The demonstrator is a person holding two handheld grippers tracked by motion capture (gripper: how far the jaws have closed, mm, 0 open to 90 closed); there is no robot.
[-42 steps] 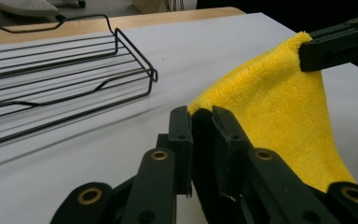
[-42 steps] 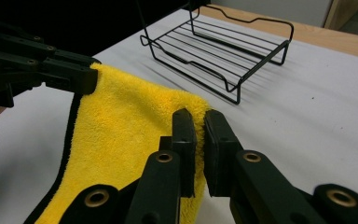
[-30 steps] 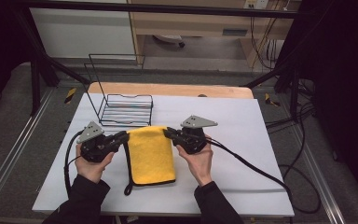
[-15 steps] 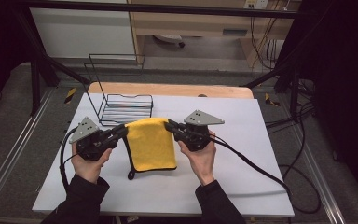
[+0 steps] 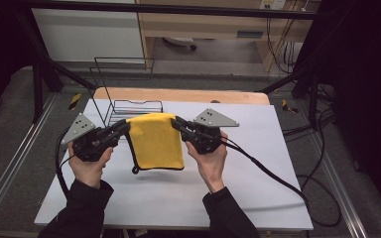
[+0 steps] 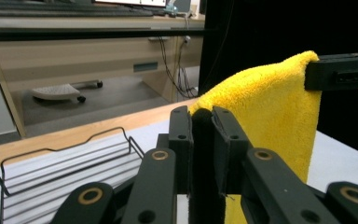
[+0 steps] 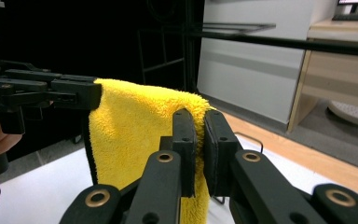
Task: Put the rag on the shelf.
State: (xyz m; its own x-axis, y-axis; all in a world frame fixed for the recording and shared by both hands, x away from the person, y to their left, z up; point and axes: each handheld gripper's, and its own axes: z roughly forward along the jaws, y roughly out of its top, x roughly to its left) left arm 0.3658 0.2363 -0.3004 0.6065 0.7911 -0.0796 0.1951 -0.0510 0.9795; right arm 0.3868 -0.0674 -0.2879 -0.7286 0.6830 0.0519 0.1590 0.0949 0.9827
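A yellow towel [image 5: 156, 141] with a dark edge hangs in the air above the white table [image 5: 258, 148], stretched between both grippers by its two top corners. My left gripper [image 5: 125, 126] is shut on the towel's left top corner, and in the left gripper view its jaws pinch the yellow towel [image 6: 265, 107] at the left gripper [image 6: 203, 122]. My right gripper [image 5: 174, 122] is shut on the right top corner; the right gripper view shows the right gripper [image 7: 198, 122] clamping the yellow towel [image 7: 135, 126]. The towel's lower edge hangs just above the tabletop.
A black wire rack [image 5: 129, 106] stands at the table's back left, right behind the towel. A wooden board [image 5: 188, 95] runs along the far edge. Cables [image 5: 273, 171] trail from the right gripper over the table's right side.
Both grippers have risen with the towel, lifting it from lying flat on the table to hanging between them. Its lower edge has come off the surface.
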